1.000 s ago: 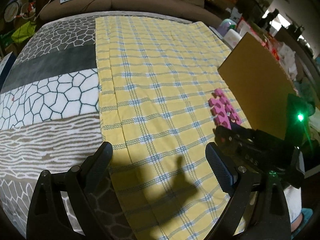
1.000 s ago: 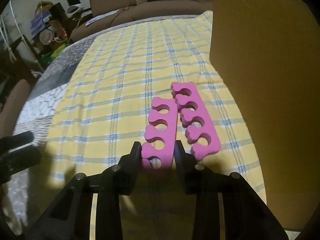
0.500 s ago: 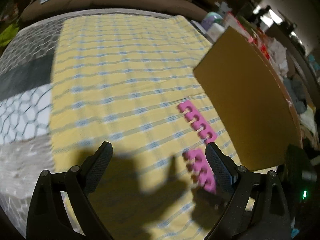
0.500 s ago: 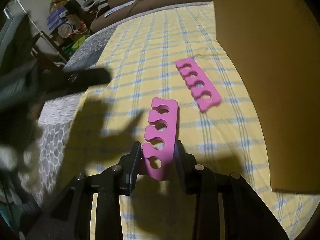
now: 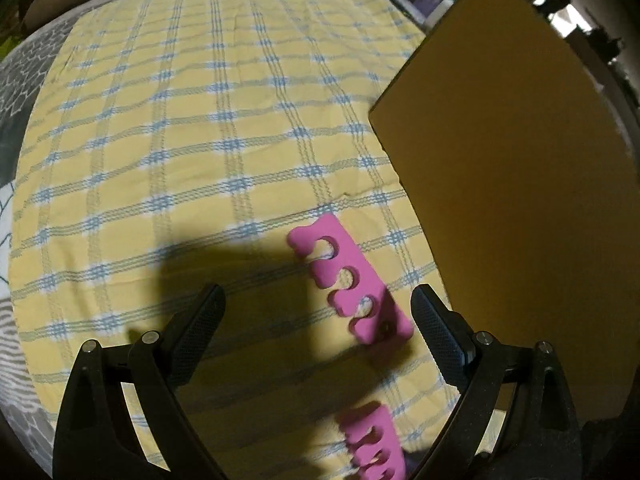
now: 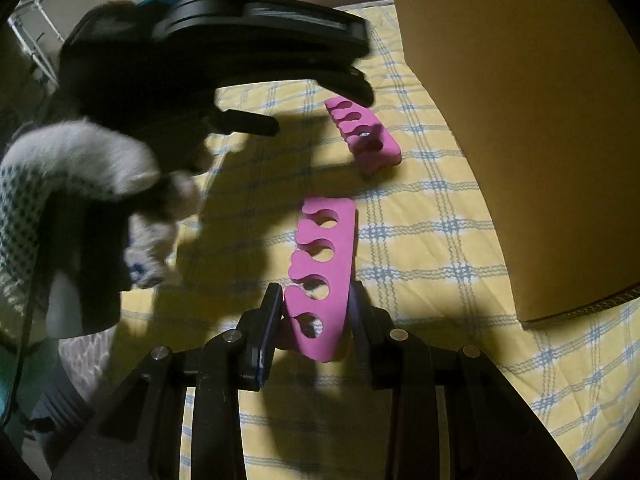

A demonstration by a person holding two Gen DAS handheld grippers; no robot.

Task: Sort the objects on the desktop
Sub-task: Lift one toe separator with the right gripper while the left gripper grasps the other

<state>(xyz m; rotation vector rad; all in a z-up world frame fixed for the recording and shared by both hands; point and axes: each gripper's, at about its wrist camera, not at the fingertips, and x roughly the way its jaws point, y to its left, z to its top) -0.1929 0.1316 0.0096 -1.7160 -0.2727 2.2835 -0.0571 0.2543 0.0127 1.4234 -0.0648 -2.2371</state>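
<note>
Two pink foam toe separators are in view. My right gripper is shut on one pink separator and holds it above the yellow checked cloth; its tip also shows low in the left wrist view. The other pink separator lies flat on the cloth, close to the cardboard box, and shows in the right wrist view. My left gripper is open and hovers over this lying separator, which sits between its fingers, nearer the right one. The left gripper shows from the side in the right wrist view.
A tall brown cardboard box stands along the cloth's right edge, also in the right wrist view. A grey patterned blanket lies left of the cloth. A gloved hand holds the left gripper.
My left gripper has swung right and down over the lying separator. My right gripper has pulled back with its separator, away from the other one.
</note>
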